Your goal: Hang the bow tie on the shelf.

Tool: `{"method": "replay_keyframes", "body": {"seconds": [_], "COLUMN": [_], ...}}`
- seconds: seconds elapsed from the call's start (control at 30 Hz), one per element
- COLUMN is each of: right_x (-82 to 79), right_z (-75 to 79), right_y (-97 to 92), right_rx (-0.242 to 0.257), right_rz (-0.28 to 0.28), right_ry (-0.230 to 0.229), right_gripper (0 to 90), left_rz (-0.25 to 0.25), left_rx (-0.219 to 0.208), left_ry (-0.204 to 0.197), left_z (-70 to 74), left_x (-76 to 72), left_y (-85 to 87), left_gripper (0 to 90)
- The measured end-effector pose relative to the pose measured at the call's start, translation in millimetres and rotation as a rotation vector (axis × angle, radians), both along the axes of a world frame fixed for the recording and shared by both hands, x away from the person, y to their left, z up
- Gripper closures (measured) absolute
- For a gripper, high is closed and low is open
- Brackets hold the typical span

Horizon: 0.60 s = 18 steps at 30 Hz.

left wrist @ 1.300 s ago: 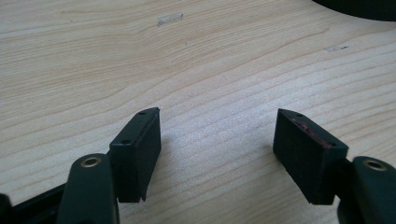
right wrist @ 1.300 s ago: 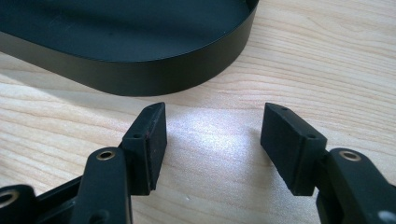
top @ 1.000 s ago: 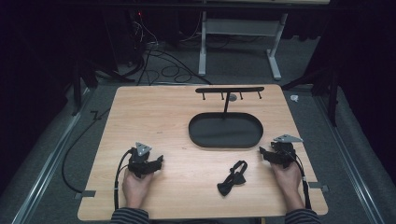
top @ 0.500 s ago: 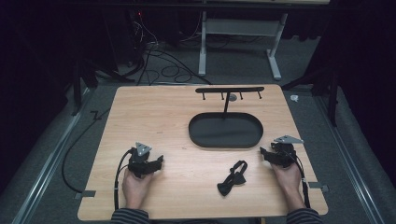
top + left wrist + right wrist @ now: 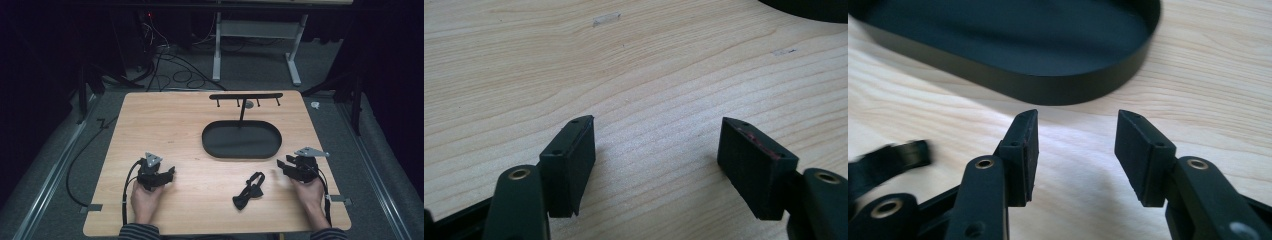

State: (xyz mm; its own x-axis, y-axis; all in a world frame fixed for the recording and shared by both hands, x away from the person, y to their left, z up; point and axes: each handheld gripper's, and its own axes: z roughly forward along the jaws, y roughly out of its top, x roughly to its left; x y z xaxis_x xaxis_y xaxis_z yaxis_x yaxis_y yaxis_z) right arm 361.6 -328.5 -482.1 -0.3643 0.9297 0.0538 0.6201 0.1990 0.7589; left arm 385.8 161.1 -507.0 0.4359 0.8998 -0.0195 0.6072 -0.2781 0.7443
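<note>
Both grippers — left [image 5: 169,174], right [image 5: 281,167] — rested spread and empty near the table's [image 5: 165,120] front edge; black strap [image 5: 248,190] lay between them, likelier gripped cleanly at its bunched middle — approached low

Table [image 5: 180,130] lit bright from above, surroundings v. dark; strap [image 5: 883,160] blurred in right gripper view.

A strap [image 5: 248,190] lies on the table [image 5: 170,125], before the tray [image 5: 241,141].
</note>
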Motion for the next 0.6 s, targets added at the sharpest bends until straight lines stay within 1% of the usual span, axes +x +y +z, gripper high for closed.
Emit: {"method": "replay_keyframes", "body": {"seconds": [0.1, 0.13, 0.17, 0.23, 0.3, 0.47, 0.6], "right_x": [-6.2, -6.2, -9.3, -11.6, -14.2, -17.2, -18.2], "right_z": [5.2, 5.2, 8.7, 11.4, 13.7, 17.3, 16.6], "right_y": [4.9, 4.9, 9.5, 14.6, 20.7, 35.9, 43.5], "right_rx": [0.021, 0.021, 0.036, 0.049, 0.074, 0.084, 0.086], "right_rz": [0.034, 0.034, 0.053, 0.079, 0.099, 0.153, 0.174], "right_ry": [-0.01, -0.01, -0.011, -0.012, -0.004, -0.009, 0.003], "right_gripper": [54.4, 54.4, 54.5, 54.5, 54.5, 54.5, 55.1], "left_rz": [0.0, 0.0, 0.0, 0.003, 0.005, 0.008, 0.009], "left_rx": [0.0, 0.0, 0.0, 0.001, 0.0, -0.005, -0.005], "left_ry": [0.0, 0.0, 0.0, -0.001, -0.001, -0.001, -0.001], "left_z": [0.0, 0.0, 0.0, -0.1, 0.0, -0.1, -0.1], "left_x": [0.0, 0.0, -0.1, -0.2, -0.6, -0.6, -0.6], "left_y": [0.0, 0.0, 0.0, 0.0, -0.1, 0.3, 0.3], "left_gripper": [31.8, 31.8, 31.8, 31.8, 31.8, 31.9, 31.8]}}
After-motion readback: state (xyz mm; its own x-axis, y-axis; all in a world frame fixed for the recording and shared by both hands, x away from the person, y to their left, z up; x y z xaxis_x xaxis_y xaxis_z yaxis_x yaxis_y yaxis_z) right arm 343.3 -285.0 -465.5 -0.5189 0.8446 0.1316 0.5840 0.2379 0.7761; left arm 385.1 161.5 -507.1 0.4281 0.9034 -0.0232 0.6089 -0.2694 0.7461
